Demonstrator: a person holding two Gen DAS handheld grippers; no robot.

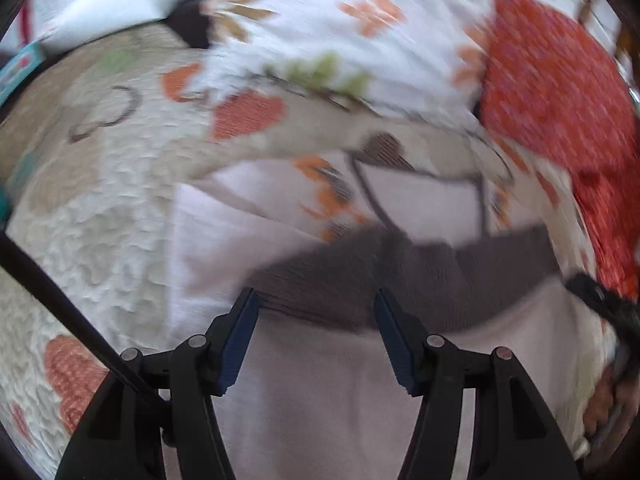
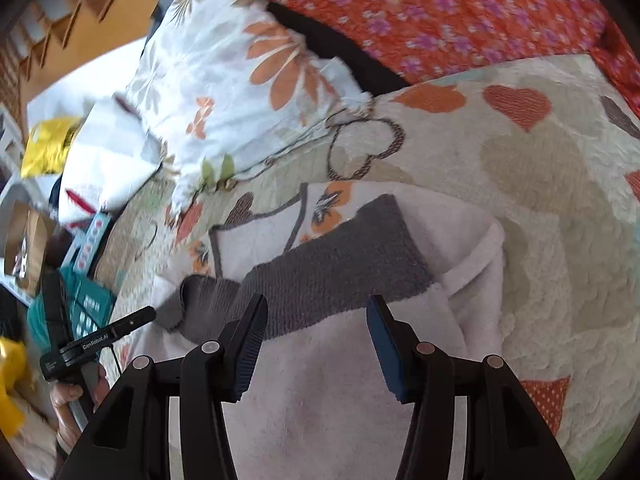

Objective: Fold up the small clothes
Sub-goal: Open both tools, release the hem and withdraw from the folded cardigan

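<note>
A small pale pink garment (image 1: 320, 392) with a grey ribbed band (image 1: 360, 276) lies on a heart-patterned bedspread (image 1: 100, 208). A second small white piece with orange flowers and grey trim (image 1: 420, 204) lies just beyond it. My left gripper (image 1: 316, 304) is open above the pink garment, its tips at the grey band. In the right wrist view the same pink garment (image 2: 320, 400) and grey band (image 2: 332, 276) lie under my right gripper (image 2: 316, 312), which is open and empty. The left gripper (image 2: 100, 340) shows at the left edge there.
A white flowered pillow (image 2: 240, 80) and an orange flowered cloth (image 2: 440, 20) lie at the far side of the bed. Boxes, a teal item (image 2: 88, 308) and a yellow bag (image 2: 48, 148) sit off the bed's left side. The bedspread (image 2: 540, 200) stretches right.
</note>
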